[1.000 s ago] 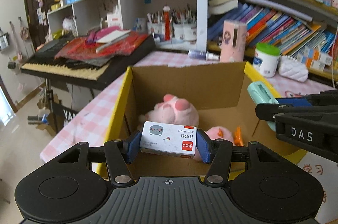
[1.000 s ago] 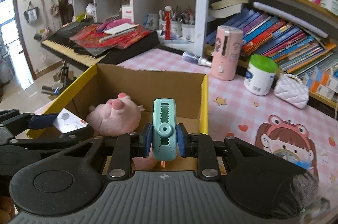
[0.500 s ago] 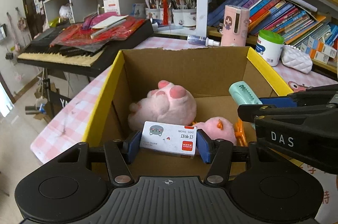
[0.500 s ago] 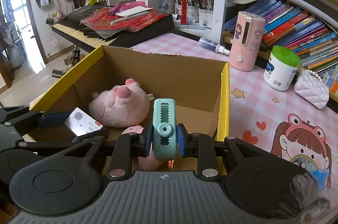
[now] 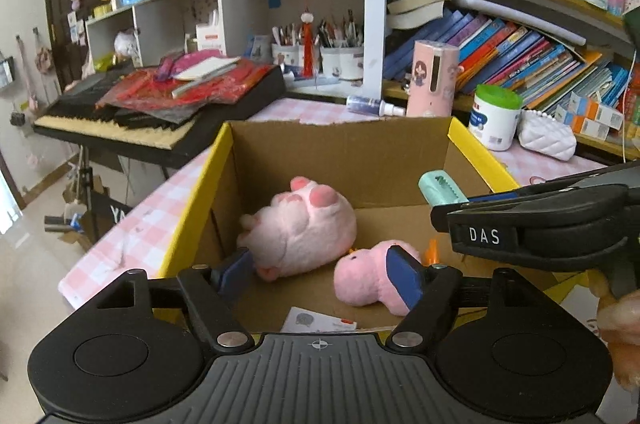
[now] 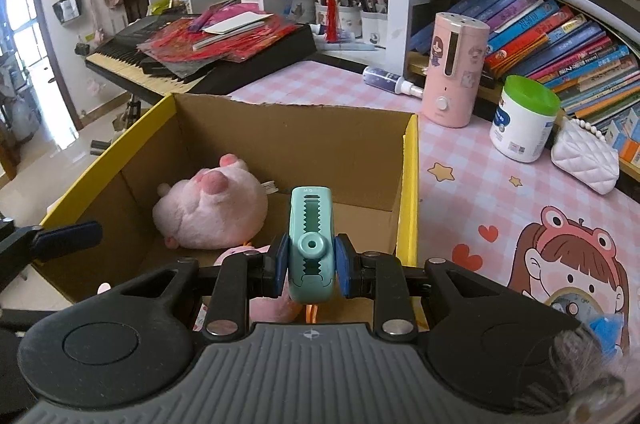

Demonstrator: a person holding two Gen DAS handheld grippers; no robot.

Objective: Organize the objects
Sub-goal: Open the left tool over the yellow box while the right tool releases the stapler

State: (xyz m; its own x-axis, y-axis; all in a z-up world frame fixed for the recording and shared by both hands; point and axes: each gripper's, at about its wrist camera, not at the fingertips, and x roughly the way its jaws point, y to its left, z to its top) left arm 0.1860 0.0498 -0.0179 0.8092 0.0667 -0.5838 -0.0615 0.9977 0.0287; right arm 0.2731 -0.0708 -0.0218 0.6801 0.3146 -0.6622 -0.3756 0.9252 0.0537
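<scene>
1. Left gripper (image 5: 320,270): jaws wide, holding nothing, over the cardboard box (image 5: 340,143).
2. Staple box (image 5: 318,320) lies on the box floor.
3. Right gripper (image 6: 310,264): jaws clamped on teal stapler (image 6: 311,244) above the box.

Crowded bookshelves (image 6: 560,23) back a pink-checked table (image 6: 460,159) beside a keyboard (image 6: 160,63).

Left tool (image 5: 320,274) showing black ribbed body, round discs, silver screws, blue pads (image 5: 404,278), right tool (image 6: 308,264) looking the same, white "DAS" marking on its side, bare skin showing at edge
</scene>
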